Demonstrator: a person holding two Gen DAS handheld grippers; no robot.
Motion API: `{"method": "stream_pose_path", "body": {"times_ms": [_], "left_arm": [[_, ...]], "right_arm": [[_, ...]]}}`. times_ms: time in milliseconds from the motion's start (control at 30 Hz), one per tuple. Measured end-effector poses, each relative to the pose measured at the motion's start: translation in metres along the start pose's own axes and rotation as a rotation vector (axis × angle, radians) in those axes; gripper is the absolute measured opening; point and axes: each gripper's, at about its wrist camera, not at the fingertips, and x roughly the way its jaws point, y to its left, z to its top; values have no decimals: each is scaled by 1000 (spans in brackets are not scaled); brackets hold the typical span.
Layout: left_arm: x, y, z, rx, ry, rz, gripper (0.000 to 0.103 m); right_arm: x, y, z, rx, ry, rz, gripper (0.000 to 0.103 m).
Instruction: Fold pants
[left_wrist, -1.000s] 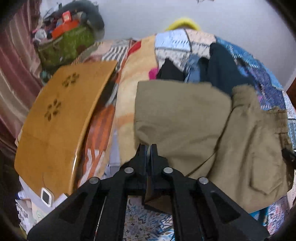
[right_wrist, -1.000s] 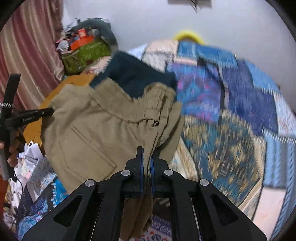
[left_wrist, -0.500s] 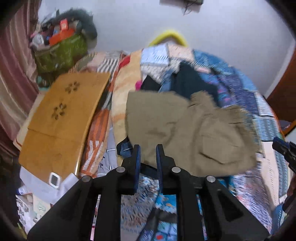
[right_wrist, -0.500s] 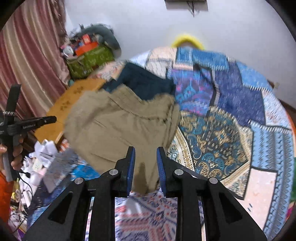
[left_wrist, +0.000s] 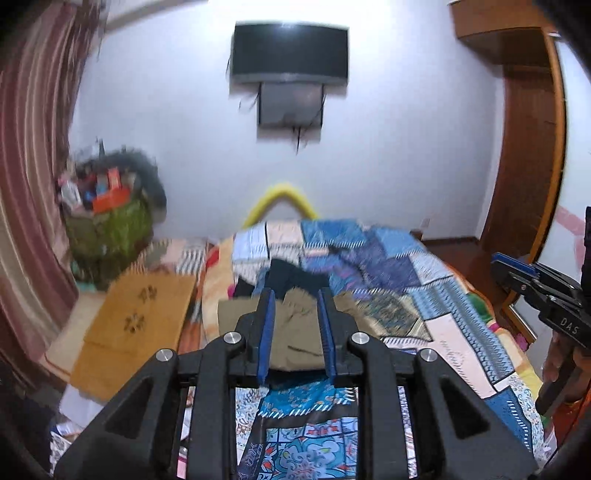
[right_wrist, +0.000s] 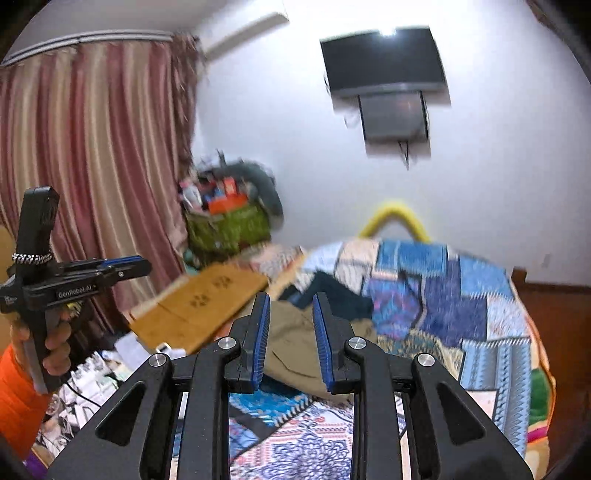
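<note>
The khaki pants (left_wrist: 295, 332) lie folded on the patchwork bedspread (left_wrist: 424, 295), seen between my fingers; they also show in the right wrist view (right_wrist: 291, 339). My left gripper (left_wrist: 295, 299) is open and empty, raised well back from the pants. My right gripper (right_wrist: 290, 306) is open and empty, also raised above the bed's near end. Each gripper shows in the other's view, the left (right_wrist: 110, 269) and the right (left_wrist: 517, 273).
Dark garments (left_wrist: 295, 277) lie just beyond the pants. A wooden board (left_wrist: 136, 317) rests at the bed's left side. A green basket of clutter (left_wrist: 107, 221) stands by the striped curtain (right_wrist: 92, 147). A television (left_wrist: 290, 51) hangs on the far wall.
Both grippers let go of the pants, opened wide and pulled back and up. The pants dropped folded onto the bed. The views now tilt up toward the wall.
</note>
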Motion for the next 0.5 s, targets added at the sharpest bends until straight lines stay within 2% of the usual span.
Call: {"method": "stream_pose_path", "body": {"times_ms": [167,233,267,367,433,500], "left_arm": [[-62,-30,-18,28,-123,43,34],[-78,-37,-26,25,-154,59,55],[-85,-40,-30,16,-168,59,58],[-102,-46,-43,-1,-195,74,66],[-109,-51,-51,7,-213,102,77],[-113,-52,-56,0,-218,98,88]], "right_arm": [[-44,32,-7,-56,-103,-4,21],[-56,41,-12,-59,-129,-1,22],[-62,46,-15,-57,-141,-3,27],[-74,53,-23,-58,-174,-27,52],[-78,55,-27,-47,-186,-44,64],[-82,54,-28,-30,-191,-52,79]]}}
